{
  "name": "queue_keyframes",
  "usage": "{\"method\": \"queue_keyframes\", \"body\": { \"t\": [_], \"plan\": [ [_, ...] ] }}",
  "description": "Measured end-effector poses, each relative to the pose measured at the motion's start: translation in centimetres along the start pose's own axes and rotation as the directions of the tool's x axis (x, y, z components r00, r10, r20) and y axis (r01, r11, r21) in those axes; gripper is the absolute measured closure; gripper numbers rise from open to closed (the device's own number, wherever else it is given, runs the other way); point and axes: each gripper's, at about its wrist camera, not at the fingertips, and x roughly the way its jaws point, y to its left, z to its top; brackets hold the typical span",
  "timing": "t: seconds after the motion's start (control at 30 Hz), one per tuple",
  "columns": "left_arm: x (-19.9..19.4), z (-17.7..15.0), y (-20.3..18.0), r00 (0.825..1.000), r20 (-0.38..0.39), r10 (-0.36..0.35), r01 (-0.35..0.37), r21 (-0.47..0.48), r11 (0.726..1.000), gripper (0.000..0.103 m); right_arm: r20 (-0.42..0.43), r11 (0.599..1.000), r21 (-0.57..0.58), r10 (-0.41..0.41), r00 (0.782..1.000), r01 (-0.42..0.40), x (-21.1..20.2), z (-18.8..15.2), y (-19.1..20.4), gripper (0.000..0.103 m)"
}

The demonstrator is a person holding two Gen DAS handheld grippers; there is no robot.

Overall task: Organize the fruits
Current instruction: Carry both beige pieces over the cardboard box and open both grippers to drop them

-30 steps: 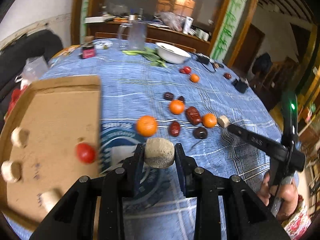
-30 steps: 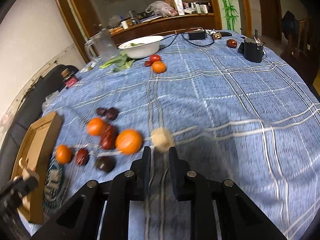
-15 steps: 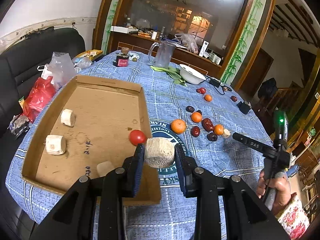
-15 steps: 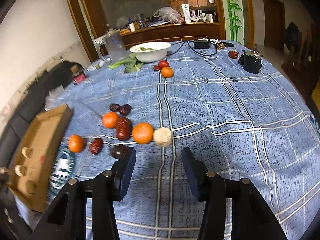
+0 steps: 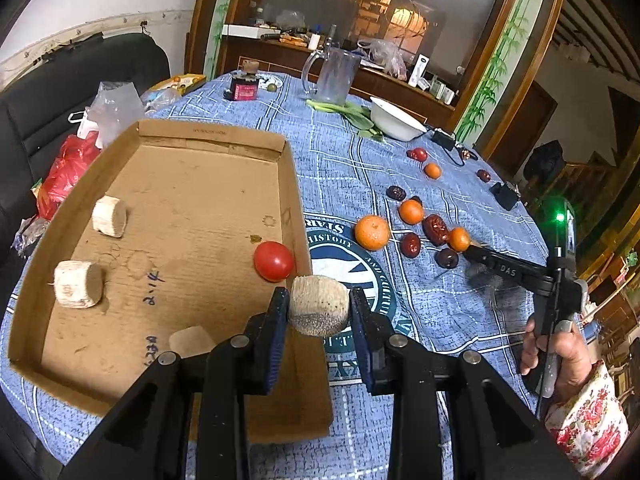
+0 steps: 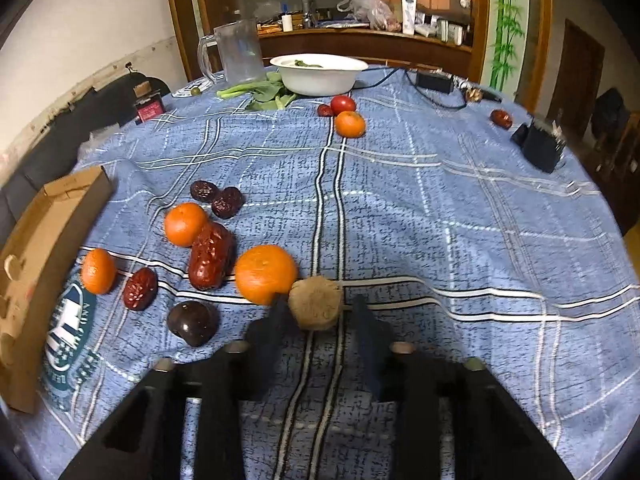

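My left gripper (image 5: 319, 311) is shut on a beige corn-like chunk (image 5: 319, 305), held above the near right corner of the cardboard tray (image 5: 180, 136). The tray holds a red tomato (image 5: 273, 261) and three beige chunks (image 5: 109, 216). My right gripper (image 6: 316, 314) is open, its fingers on either side of another beige chunk (image 6: 315, 308) lying on the cloth beside an orange (image 6: 265, 274). Oranges (image 6: 185, 224), red dates (image 6: 211, 255) and a dark plum (image 6: 193, 322) lie to the left. The right gripper also shows in the left wrist view (image 5: 476, 254).
A white bowl (image 6: 320, 73), greens (image 6: 264, 94), a glass jug (image 6: 236, 52), a tomato (image 6: 343, 104) and an orange (image 6: 349, 124) are at the back. A black adapter (image 6: 538, 146) and a cable (image 6: 434, 80) lie at the right. Plastic bags (image 5: 100, 120) lie beyond the tray's left side.
The left gripper carried its chunk back towards the tray's corner. The right gripper opened and moved forward so its fingers flank the beige chunk on the cloth.
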Motion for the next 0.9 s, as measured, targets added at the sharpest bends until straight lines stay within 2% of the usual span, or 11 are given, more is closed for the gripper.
{"method": "queue_keyframes", "body": {
  "t": [0.13, 0.27, 0.37, 0.5, 0.63, 0.73, 0.9],
  "plan": [
    [0.5, 0.3, 0.5, 1.000, -0.009, 0.001, -0.001, -0.008, 1.000, 0.073, -0.019, 1.000, 0.016, 0.023, 1.000, -0.023, -0.5, -0.1, 0.3, 0.074],
    [0.5, 1.1, 1.7, 1.000, -0.009, 0.000, -0.001, -0.031, 1.000, 0.073, 0.016, 0.999, 0.020, 0.042, 0.999, -0.042, -2.8, 0.3, 0.9, 0.074],
    [0.3, 2.2, 3.0, 1.000, 0.001, 0.021, -0.021, -0.043, 0.999, 0.073, 0.045, 0.994, -0.002, 0.106, 0.993, -0.106, -4.9, 1.2, 2.9, 0.074],
    [0.5, 4.6, 4.9, 0.997, 0.002, 0.079, -0.079, -0.044, 0.996, 0.073, 0.053, 0.976, -0.054, 0.215, 0.975, -0.212, -6.4, 2.6, 7.3, 0.073],
    [1.2, 7.0, 6.6, 0.988, -0.010, 0.155, -0.155, -0.014, 0.988, 0.073, -0.013, 0.937, -0.104, 0.335, 0.942, -0.334, -5.3, 4.2, 13.5, 0.073],
    [2.4, 8.9, 8.6, 0.978, -0.047, 0.205, -0.205, -0.002, 0.979, 0.073, -0.063, 0.913, -0.142, 0.377, 0.924, -0.382, -3.8, 4.7, 17.8, 0.073],
    [4.9, 10.4, 12.2, 0.967, -0.138, 0.215, -0.223, -0.045, 0.974, 0.073, -0.157, 0.881, -0.224, 0.389, 0.908, -0.416, -0.1, 4.7, 24.9, 0.073]
  ]
}}
